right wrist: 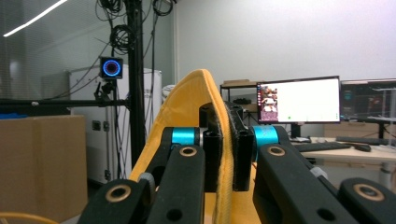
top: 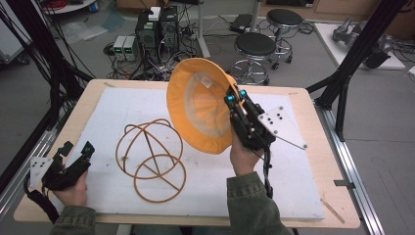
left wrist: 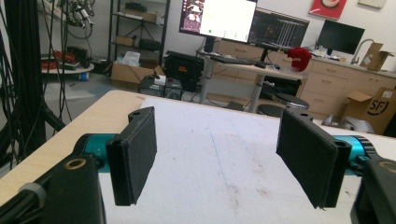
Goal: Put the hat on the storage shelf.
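Note:
A yellow bucket hat [top: 203,105] hangs lifted above the table with its pale lining facing left. My right gripper [top: 234,100] is shut on its brim; in the right gripper view the two black jaws pinch the yellow brim [right wrist: 224,154] edge-on. On the white mat [top: 205,181] lies a round wooden wire hat frame [top: 149,156], left of the hat and apart from it. My left gripper [top: 78,152] rests at the table's front left corner, open, its pads [left wrist: 133,156] wide apart with bare mat between them.
The white mat covers most of the wooden table [top: 323,161]. Black frame posts [top: 352,54] stand at both sides. Stools [top: 254,49] and computer boxes [top: 156,29] with cables sit on the floor beyond the far edge.

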The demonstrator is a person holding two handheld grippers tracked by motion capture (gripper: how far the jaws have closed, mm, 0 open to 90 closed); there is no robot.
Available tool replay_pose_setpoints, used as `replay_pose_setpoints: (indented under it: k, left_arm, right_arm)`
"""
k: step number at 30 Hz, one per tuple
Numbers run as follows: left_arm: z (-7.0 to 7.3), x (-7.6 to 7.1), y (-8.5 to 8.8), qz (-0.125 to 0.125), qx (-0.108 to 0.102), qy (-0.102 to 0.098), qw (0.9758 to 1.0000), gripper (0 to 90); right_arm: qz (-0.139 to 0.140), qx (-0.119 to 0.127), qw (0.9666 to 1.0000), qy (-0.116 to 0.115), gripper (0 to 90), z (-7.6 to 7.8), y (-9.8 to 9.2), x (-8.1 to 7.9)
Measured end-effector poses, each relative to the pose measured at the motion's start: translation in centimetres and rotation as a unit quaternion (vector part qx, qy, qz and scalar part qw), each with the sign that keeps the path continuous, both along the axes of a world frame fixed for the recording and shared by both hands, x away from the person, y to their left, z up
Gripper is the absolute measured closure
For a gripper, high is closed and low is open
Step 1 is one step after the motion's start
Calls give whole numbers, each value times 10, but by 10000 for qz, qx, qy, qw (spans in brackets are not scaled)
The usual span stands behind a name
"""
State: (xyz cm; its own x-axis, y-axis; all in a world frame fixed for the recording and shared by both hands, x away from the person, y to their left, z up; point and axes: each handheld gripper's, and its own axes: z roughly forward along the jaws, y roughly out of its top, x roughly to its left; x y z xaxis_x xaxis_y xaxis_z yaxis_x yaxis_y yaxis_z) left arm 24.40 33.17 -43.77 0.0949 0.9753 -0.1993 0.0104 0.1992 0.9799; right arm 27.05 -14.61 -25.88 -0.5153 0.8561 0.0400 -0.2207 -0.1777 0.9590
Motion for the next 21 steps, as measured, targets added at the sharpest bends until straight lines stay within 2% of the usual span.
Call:
replay_pose_setpoints:
  k: [5, 13, 18, 21]
  left_arm:
    - [0, -1, 1, 16, -29, -15, 10000, 290]
    - [0, 0, 1, 13, -51, -12, 10000, 290]
    - [0, 0, 2, 23, -66, -12, 10000, 290]
    - [0, 0, 3, 34, -83, -9, 10000, 290]
  right_arm:
    - [123, -29, 9999, -53, 863, 6, 11, 2]
    - [393, -160, 9990, -159, 863, 12, 33, -3]
    - [719, -95, 9973, -127, 863, 13, 44, -6]
    - [1037, -28, 9946, 4, 862, 13, 51, -6]
